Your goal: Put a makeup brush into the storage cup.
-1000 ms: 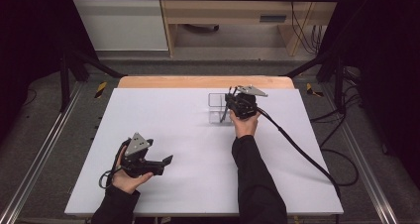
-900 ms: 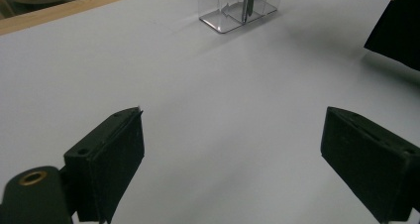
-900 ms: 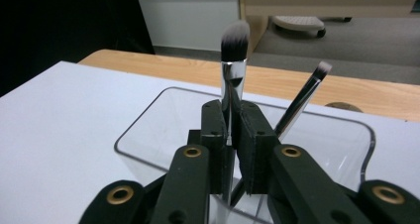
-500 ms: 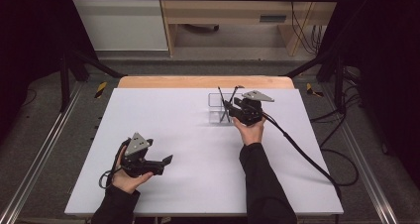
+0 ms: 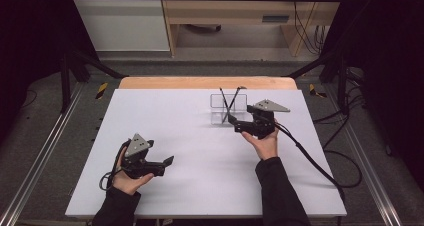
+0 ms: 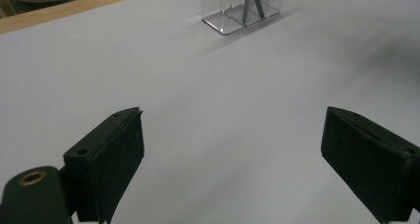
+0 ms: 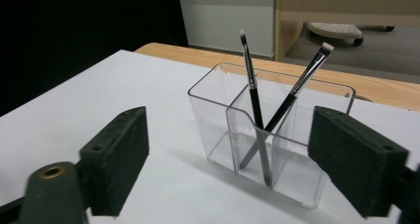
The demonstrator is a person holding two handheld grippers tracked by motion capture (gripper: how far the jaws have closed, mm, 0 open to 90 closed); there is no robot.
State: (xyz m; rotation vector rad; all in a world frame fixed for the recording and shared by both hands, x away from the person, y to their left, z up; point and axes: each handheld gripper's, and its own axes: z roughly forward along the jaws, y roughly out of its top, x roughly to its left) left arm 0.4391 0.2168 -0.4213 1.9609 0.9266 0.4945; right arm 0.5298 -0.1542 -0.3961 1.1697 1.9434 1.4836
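Brushes: two thin makeup brushes, one (image 7: pixel 251 92) leaning left and one (image 7: pixel 297 92) leaning right, stood crossed in the clear holder (image 7: pixel 218 130) with their bristle tips up.
Holder place: the clear holder (image 5: pixel 229 109) sat on the far part of the white table (image 5: pixel 165 136), right of the middle, near the wooden edge (image 5: pixel 200 82).
What changed: a second earlier the right gripper (image 5: pixel 241 127) was over the holder with its jaws shut; since then it drew back toward the near side and a little to the right, and its jaws had just been opening.
Right jaws: wide apart, with nothing pressed between them; in the right gripper view the holder showed in the gap between the pads (image 7: pixel 119 159), farther off and untouched.
Second brush: in the picture half a second back both brushes were already crossed in the holder, so the right hand seemed to have just let one go.
Left gripper: the left gripper (image 5: pixel 159 165) lay at the near left of the table, well apart from the holder, and kept its place.
Left jaws: wide and empty over bare table in the left gripper view.
Meaning: the brush drop looked finished; I judged the placing step done, with both hands free for whatever came next.
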